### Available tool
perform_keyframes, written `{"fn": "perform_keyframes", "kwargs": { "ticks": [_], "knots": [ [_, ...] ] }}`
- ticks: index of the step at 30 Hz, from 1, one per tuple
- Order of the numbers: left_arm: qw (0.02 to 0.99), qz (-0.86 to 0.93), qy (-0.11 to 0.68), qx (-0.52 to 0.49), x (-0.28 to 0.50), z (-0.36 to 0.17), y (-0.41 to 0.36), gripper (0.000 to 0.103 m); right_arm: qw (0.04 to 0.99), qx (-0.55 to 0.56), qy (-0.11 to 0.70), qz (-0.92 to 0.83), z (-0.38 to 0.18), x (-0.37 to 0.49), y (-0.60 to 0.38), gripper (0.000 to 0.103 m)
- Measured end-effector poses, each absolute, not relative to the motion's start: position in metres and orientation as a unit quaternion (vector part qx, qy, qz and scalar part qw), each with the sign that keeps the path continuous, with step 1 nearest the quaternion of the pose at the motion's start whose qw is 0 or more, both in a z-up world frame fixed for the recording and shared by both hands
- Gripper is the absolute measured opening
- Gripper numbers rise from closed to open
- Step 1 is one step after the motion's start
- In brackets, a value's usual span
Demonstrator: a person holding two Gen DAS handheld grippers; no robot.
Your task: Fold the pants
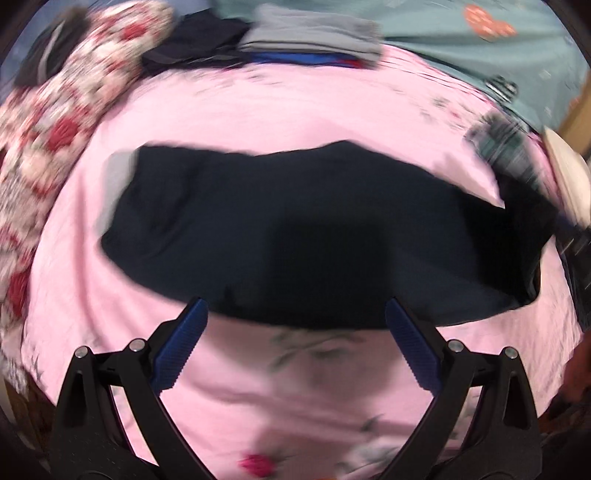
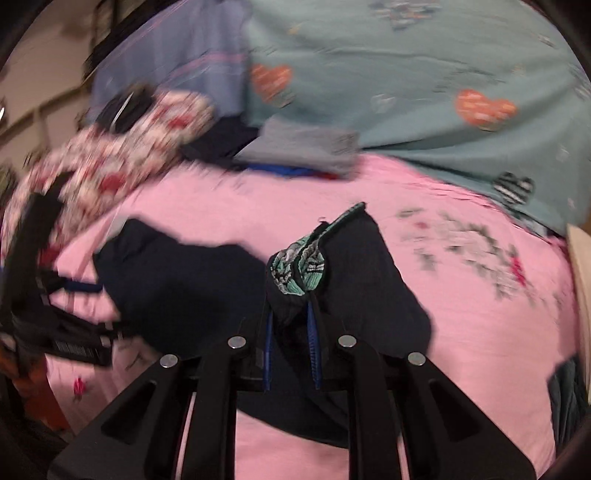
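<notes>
The dark navy fabric pants (image 1: 295,236) lie spread across the pink floral bed sheet (image 1: 258,122), stretching from left to right in the left wrist view. The left gripper (image 1: 295,314) stands with its blue-padded fingers (image 1: 183,343) wide apart, holding nothing; its fingertips sit at the near edge of the pants, one tip overlapping the hem, though contact cannot be confirmed.

The right gripper (image 2: 291,325) is clamped onto a bunched fold of the pants (image 2: 177,280), its jaws drawn close with dark cloth between them. A teal and grey patterned waistband lining (image 2: 299,266) shows just beyond the fingertips, turned outward. The rest of the garment trails to the left and beneath this gripper. Both views are motion-blurred.

The bed carries further items at its far side: a folded grey garment (image 1: 314,29) resting on something blue, a dark crumpled garment (image 1: 199,37) beside it, and a red and white floral fabric (image 1: 66,103) along the left. A teal cover with orange hearts (image 2: 424,81) lies beyond the sheet. At far left in the right wrist view, a pale wall (image 2: 40,85) is visible.
</notes>
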State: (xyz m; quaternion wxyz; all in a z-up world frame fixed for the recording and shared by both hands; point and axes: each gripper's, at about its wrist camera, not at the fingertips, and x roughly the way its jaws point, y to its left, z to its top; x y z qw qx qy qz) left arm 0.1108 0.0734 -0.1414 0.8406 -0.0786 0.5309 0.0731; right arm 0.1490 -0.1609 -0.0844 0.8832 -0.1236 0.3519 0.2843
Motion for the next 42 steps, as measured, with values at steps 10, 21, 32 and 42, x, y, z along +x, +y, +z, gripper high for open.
{"fn": "perform_keyframes", "kwargs": {
  "ticks": [10, 21, 32, 42],
  "knots": [
    [0.831, 0.105, 0.535, -0.115, 0.091, -0.149, 0.125, 0.098, 0.808, -0.187, 0.423, 0.366, -0.127, 0.121, -0.111, 0.056],
    [0.862, 0.022, 0.503, -0.052, 0.11, -0.13, 0.063, 0.098, 0.815, 0.015, 0.504, 0.287, -0.145, 0.186, -0.168, 0.029],
    [0.884, -0.183, 0.43, -0.015, 0.173, -0.1, -0.051, 0.098, 0.796, 0.049, 0.513, 0.318, -0.171, 0.179, -0.177, 0.041],
    [0.843, -0.094, 0.529, 0.012, 0.192, -0.195, -0.028, 0.097, 0.826, 0.09, 0.491, 0.262, -0.137, 0.162, -0.264, 0.041]
  ]
}}
